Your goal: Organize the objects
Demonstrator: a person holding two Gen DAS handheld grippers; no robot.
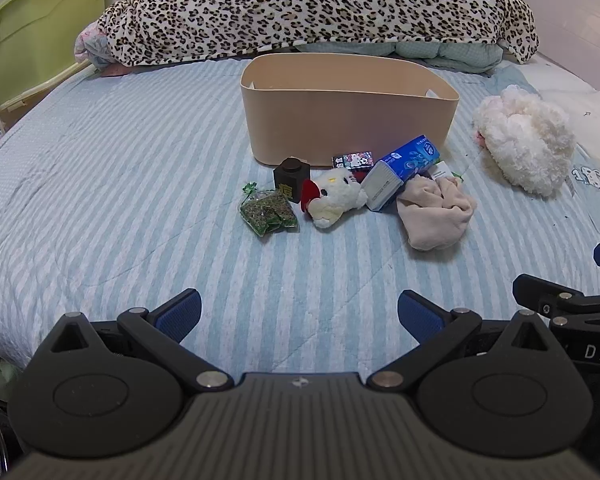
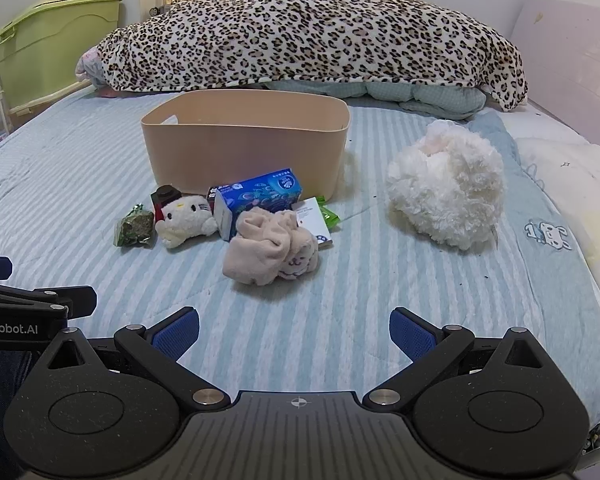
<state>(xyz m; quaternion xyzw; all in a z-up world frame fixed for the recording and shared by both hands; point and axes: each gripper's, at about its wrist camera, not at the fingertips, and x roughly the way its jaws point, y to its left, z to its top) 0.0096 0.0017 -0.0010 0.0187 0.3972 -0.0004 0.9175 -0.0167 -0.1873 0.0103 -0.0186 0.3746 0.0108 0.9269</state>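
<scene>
A tan bin (image 1: 348, 112) (image 2: 244, 148) stands on the striped bed. In front of it lie a green snack packet (image 1: 268, 212) (image 2: 134, 230), a dark jar (image 1: 292, 174) (image 2: 165, 196), a white cat plush (image 1: 334, 196) (image 2: 188, 218), a small card box (image 1: 353, 159), a blue tissue box (image 1: 400, 174) (image 2: 256, 198), beige socks (image 1: 436, 210) (image 2: 272, 250) and a white card (image 2: 314, 220). My left gripper (image 1: 299, 316) and right gripper (image 2: 294, 330) are both open and empty, held well short of the pile.
A fluffy white plush (image 1: 526, 144) (image 2: 448, 188) lies right of the bin. A leopard-print blanket (image 1: 316, 4) (image 2: 312, 28) is heaped at the back. A green storage box (image 1: 36, 36) (image 2: 56, 44) stands off the bed's left side. The bedspread (image 1: 120, 184) is striped blue.
</scene>
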